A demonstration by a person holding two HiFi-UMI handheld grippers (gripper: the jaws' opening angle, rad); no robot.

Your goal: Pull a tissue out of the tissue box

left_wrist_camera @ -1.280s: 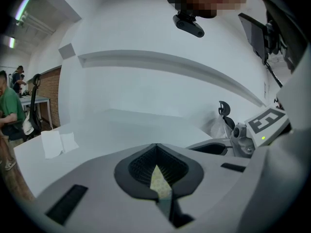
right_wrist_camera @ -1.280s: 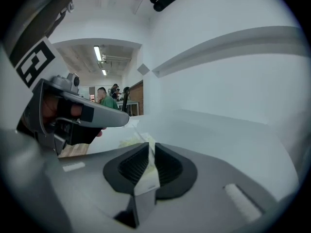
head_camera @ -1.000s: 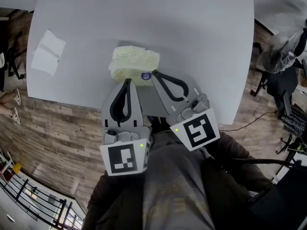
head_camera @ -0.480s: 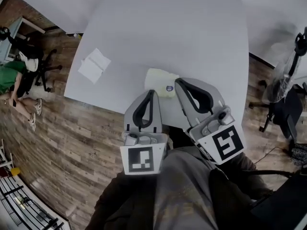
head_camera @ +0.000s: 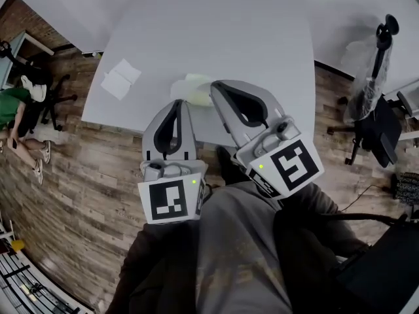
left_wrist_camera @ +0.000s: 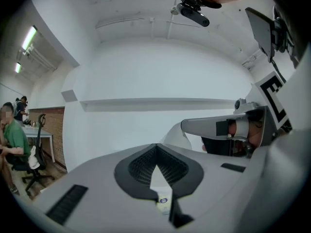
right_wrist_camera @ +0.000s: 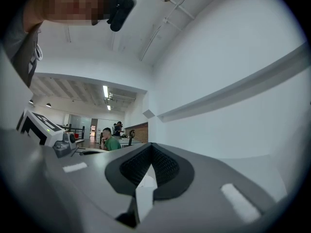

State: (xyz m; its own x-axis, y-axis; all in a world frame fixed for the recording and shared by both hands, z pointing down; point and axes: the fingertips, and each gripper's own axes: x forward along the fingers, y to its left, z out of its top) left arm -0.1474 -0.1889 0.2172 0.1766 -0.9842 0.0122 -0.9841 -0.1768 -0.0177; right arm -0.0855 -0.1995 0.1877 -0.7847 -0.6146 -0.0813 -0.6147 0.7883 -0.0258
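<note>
Head view, tissue box [head_camera: 191, 87]: on white table [head_camera: 262, 51], near front edge, just ahead of both tips.
Long axis: roughly crosswise to grippers.
Left gripper [head_camera: 178, 103]: clenched, empty.
Right gripper [head_camera: 215, 86]: clenched, empty, beside box's right end; likely nearer.

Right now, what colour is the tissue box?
The tissue box is pale yellow-green; the head view shows it best.
</note>
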